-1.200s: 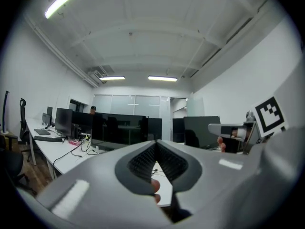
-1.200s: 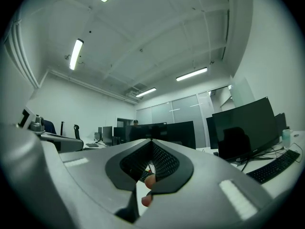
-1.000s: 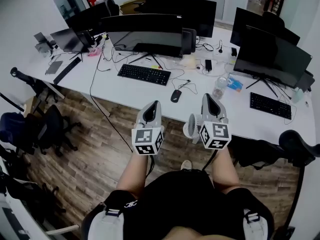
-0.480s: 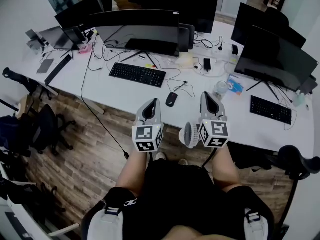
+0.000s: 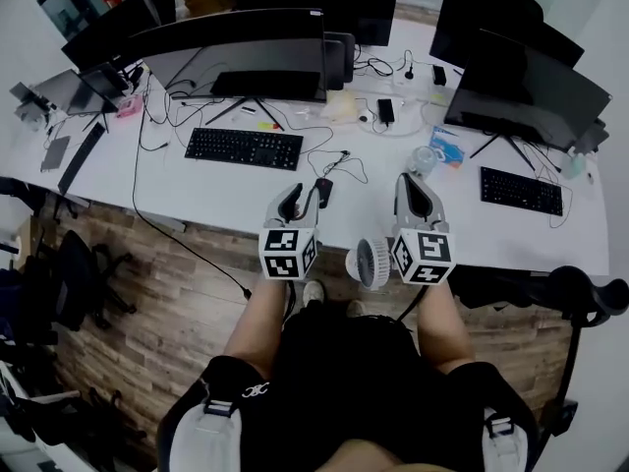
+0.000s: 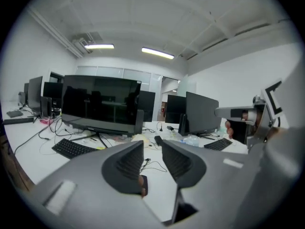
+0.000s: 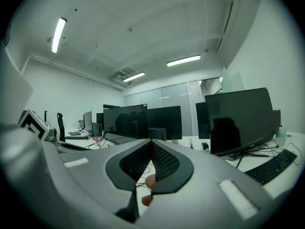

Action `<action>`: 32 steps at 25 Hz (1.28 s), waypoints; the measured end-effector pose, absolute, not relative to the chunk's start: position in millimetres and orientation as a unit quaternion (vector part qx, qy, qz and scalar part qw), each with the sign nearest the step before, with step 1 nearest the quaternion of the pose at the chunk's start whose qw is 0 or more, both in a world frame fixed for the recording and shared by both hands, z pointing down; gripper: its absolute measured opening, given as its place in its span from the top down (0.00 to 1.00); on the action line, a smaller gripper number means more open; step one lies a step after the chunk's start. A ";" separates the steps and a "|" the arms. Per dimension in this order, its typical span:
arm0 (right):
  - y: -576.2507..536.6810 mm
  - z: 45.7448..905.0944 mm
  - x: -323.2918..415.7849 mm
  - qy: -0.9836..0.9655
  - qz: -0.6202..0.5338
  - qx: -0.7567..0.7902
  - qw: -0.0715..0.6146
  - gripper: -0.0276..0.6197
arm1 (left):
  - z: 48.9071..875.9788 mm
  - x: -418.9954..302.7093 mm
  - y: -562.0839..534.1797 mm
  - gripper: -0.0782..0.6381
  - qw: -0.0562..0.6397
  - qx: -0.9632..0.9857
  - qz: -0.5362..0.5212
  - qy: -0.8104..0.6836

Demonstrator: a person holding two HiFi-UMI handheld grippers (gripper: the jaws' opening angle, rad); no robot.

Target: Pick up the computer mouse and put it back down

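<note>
Black computer mouse (image 5: 323, 191) sits near the desk (image 5: 221, 183) edge; left gripper (image 5: 295, 205), empty jaws opening, may shove it off if too narrow; right gripper (image 5: 418, 201) closed, empty.

Head view stares steeply down on the desk (image 5: 197, 190) from above, while both gripper views sit low, looking level across it toward the same monitors (image 5: 231, 39).
</note>
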State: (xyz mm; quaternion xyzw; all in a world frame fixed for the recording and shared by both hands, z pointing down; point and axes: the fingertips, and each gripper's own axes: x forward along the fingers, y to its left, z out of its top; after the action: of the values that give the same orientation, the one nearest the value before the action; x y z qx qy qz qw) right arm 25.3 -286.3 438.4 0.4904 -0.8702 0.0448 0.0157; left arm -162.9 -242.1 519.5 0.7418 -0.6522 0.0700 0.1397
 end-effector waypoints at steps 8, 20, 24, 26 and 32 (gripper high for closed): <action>-287.4 449.1 42.6 -0.844 0.052 0.532 0.036 0.96 | 581.9 -170.3 -272.0 0.65 0.194 0.744 0.122 -0.628; -291.8 464.4 65.1 -0.812 0.060 0.577 0.061 0.96 | 691.7 -168.4 -296.7 0.55 0.270 0.730 0.221 -0.588; -294.0 470.8 73.4 -0.802 0.064 0.589 0.069 0.96 | 716.6 -168.9 -307.6 0.53 0.284 0.726 0.240 -0.579; -294.7 473.4 76.6 -0.798 0.066 0.595 0.073 0.96 | 723.8 -168.9 -311.4 0.51 0.293 0.720 0.250 -0.577; -296.6 479.9 86.1 -0.785 0.069 0.609 0.085 0.96 | 738.5 -157.4 -330.4 0.46 0.304 0.722 0.265 -0.563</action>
State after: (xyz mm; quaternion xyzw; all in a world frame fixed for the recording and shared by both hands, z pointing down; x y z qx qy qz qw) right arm 86.1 -296.6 479.9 0.6094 -0.7852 0.0691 0.0853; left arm -157.4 -330.4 738.5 0.7217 -0.5628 0.2648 0.3036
